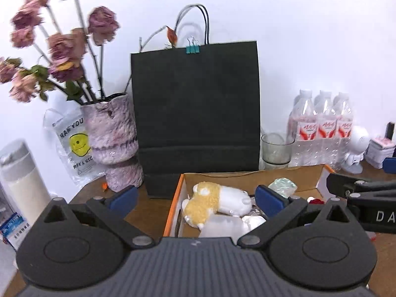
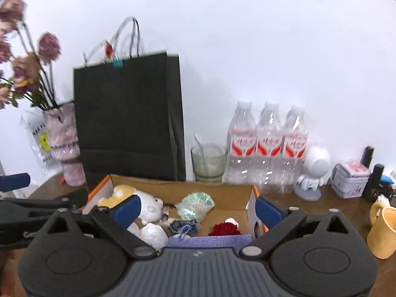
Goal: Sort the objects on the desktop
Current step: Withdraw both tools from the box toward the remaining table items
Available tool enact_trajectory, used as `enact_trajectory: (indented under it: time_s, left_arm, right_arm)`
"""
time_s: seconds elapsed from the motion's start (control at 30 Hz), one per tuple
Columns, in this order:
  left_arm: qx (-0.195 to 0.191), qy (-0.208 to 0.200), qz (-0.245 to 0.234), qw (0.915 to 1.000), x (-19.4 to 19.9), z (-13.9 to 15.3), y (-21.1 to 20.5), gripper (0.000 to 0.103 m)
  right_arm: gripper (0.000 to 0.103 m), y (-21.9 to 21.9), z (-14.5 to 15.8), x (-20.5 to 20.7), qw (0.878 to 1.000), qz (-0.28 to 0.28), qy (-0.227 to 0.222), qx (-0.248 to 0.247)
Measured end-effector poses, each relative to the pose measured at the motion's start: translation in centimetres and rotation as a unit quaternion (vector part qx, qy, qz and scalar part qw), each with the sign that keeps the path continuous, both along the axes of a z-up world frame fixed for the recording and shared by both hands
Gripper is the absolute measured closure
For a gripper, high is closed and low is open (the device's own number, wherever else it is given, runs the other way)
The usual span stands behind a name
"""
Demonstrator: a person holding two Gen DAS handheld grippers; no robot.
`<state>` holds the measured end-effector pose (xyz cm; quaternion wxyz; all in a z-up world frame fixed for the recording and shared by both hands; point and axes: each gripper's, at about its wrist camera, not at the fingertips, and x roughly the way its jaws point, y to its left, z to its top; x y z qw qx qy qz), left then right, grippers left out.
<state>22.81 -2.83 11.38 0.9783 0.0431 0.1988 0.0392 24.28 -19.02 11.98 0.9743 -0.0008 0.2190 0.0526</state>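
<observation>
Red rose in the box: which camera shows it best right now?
The right wrist view: the red rose lies unobstructed in the cardboard box. The left wrist view shows only a red sliver behind its gripper finger.

Both cams sit low over the desk, close to the cardboard box (image 1: 247,178), facing the white wall. Left cam looks at the black bag (image 1: 195,113) head-on; right cam sits further right. Both share box, bag, water bottles (image 2: 267,143).
</observation>
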Motion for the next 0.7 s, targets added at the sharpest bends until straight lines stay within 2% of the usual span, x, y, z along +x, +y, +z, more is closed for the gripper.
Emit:
enact_trajectory:
  time_s: [0.07,0.13,0.2,0.33,0.43,0.63,0.7]
  left_arm:
    - [-0.018,-0.017,-0.004,0.9997,-1.2,-0.4,0.2,0.000]
    - [-0.025,-0.026,-0.011,0.9993,-2.0,-0.7,0.4,0.000]
    - [-0.028,-0.025,-0.021,0.9991,-2.8,-1.0,0.7,0.000]
    - [-0.017,-0.010,-0.032,0.9993,-6.3,-1.6,1.0,0.000]
    - [-0.006,-0.002,-0.022,0.9997,-10.1,-1.9,0.7,0.000]
    - [-0.063,0.015,-0.058,0.9962,-18.2,-3.7,2.3,0.000]
    - [-0.073,0.018,-0.051,0.9959,-20.8,-4.5,2.4,0.000]
  right_arm:
    - [0.003,-0.3,-0.9,-1.6,1.000,-0.001,-0.026,0.009]
    - [0.003,-0.4,-1.6,-2.4,0.999,-0.015,-0.032,0.020]
    - [0.003,-0.7,-2.1,-3.3,0.999,-0.015,-0.037,0.031]
    - [0.003,-0.4,-2.0,-6.4,0.999,-0.009,-0.046,0.009]
    - [0.003,-0.4,-2.1,-10.0,0.999,0.004,-0.049,0.016]
    - [0.002,-0.6,-3.0,-18.8,0.999,0.025,-0.035,0.029]
    - [0.001,-0.7,-4.0,-22.2,0.998,0.030,-0.039,0.024]
